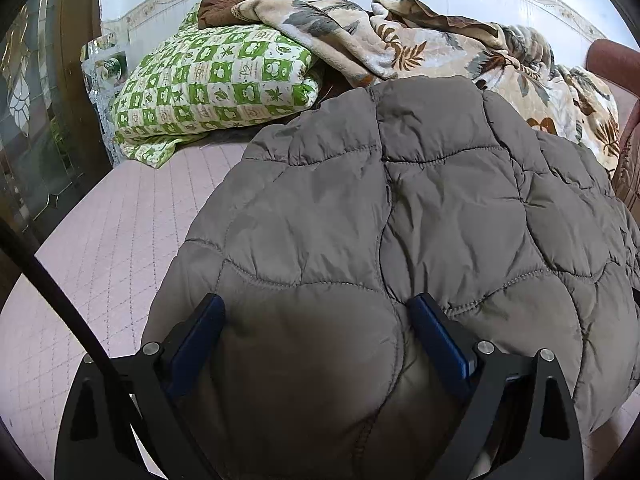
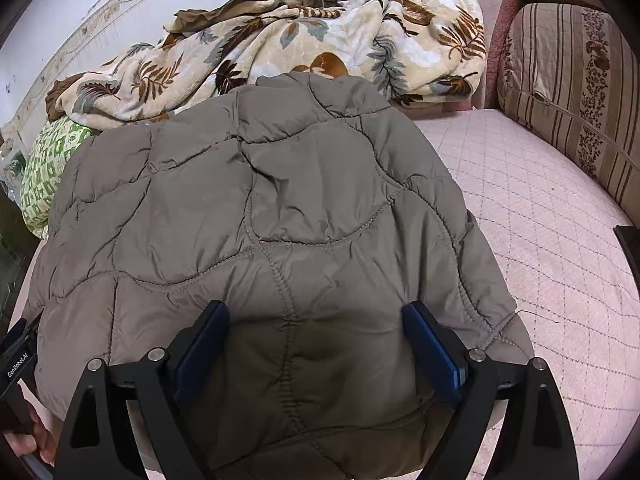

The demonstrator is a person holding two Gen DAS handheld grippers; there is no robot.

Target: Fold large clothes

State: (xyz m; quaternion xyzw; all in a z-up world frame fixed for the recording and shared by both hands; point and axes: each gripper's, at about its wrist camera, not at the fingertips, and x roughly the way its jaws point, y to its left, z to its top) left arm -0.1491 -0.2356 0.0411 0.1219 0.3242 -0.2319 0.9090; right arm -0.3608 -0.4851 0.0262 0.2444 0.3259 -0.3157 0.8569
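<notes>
Nearest your lenses: the near edge of the grey quilted jacket (image 1: 400, 208), bulging up between the fingers of both tools. Your left gripper (image 1: 316, 312) stands wide, blue pads (image 1: 202, 340) spread to either side of the padded fabric, which fills the gap; whether the pads press it, you cannot tell. Your right gripper (image 2: 316, 318) is likewise wide, the jacket's hem region sitting between its fingers and running under them.

Writing: in the right wrist view, a black device at the lower left edge carries white lettering reading "GenRobot.AI" (image 2: 17, 364).

Outward: the jacket lies spread on the pink quilted mattress (image 2: 540, 220), stretching away from both tools toward the wall. Beyond its far edge a leaf-print blanket (image 2: 320, 28) is heaped. A green-and-white patterned pillow (image 1: 212, 80) lies to the left, just beside the jacket. A striped cushion (image 2: 572, 80) stands at the right, well apart from the jacket.
</notes>
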